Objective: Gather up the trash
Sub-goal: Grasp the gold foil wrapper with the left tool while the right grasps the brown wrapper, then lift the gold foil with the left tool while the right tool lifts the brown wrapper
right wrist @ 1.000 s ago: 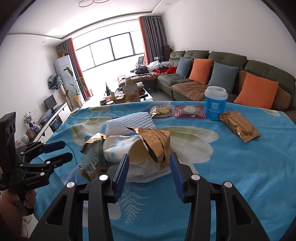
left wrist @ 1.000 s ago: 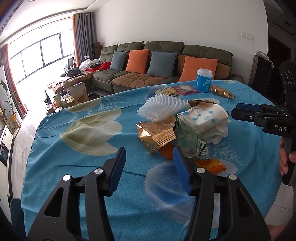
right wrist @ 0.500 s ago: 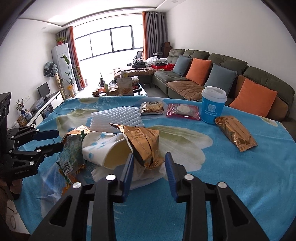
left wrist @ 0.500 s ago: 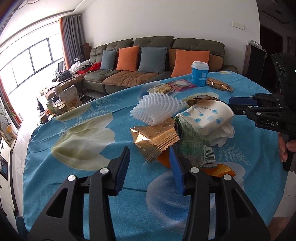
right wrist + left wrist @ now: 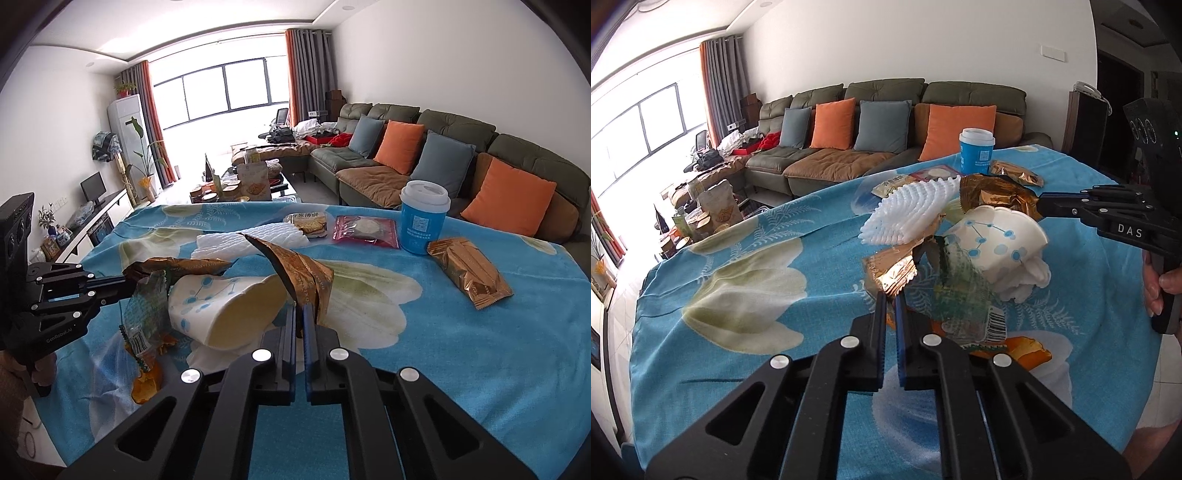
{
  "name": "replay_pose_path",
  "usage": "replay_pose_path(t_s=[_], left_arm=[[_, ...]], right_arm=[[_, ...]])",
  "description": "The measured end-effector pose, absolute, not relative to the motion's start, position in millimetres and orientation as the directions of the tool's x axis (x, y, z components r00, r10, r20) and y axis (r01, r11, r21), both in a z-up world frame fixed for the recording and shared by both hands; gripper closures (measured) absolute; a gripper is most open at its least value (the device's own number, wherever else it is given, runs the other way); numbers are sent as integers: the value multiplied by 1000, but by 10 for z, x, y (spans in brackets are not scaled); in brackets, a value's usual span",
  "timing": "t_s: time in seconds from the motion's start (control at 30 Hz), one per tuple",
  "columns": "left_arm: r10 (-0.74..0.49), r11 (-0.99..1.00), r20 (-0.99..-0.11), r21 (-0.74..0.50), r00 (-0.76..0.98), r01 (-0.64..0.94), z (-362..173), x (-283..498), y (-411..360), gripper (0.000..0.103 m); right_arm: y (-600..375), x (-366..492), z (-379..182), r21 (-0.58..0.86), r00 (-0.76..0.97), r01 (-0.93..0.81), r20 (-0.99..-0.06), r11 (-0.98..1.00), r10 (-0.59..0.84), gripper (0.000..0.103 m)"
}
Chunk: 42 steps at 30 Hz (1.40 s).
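Note:
A pile of trash lies on the blue flowered tablecloth [image 5: 738, 354]: a crushed white paper cup [image 5: 1001, 240], white foam netting [image 5: 908, 210], a green clear wrapper [image 5: 960, 291] and gold wrappers. My left gripper [image 5: 891, 299] is shut on the near gold wrapper [image 5: 892, 271]. My right gripper [image 5: 299, 312] is shut on the other gold wrapper [image 5: 303, 273], which lies over the cup [image 5: 221, 306]. Each gripper shows in the other's view, the right one [image 5: 1043, 210] and the left one [image 5: 125, 282], both at the pile.
A blue lidded cup [image 5: 423, 221], a sealed gold snack pack [image 5: 469, 271], a pink packet [image 5: 365, 229] and a cracker packet [image 5: 306, 223] sit at the far side. An orange wrapper [image 5: 1023, 347] lies near the table edge. A sofa [image 5: 886, 122] stands behind.
Both grippers moved in to the pile and closed, each on a gold wrapper. They were open half a second ago.

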State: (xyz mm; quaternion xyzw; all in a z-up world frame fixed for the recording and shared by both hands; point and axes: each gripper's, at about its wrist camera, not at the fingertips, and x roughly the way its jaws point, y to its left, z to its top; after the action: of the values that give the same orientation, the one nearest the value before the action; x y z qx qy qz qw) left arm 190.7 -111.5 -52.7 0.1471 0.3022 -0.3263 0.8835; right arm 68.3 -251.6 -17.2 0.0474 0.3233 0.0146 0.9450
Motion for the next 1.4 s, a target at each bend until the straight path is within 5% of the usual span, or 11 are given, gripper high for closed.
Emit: replay_pose_path(t_s=[0.8,1.4], left_arm=[[-472,841,-561,-57,680,537,-237,1254,-58,100],[-398,910,-538,-131,744,392,-211,779,841,100]], right_arm=[[-2242,295,325,166,857,-127,-479,978,192,101],[-1374,379,327,197,781,-353,-477,915,404,101]])
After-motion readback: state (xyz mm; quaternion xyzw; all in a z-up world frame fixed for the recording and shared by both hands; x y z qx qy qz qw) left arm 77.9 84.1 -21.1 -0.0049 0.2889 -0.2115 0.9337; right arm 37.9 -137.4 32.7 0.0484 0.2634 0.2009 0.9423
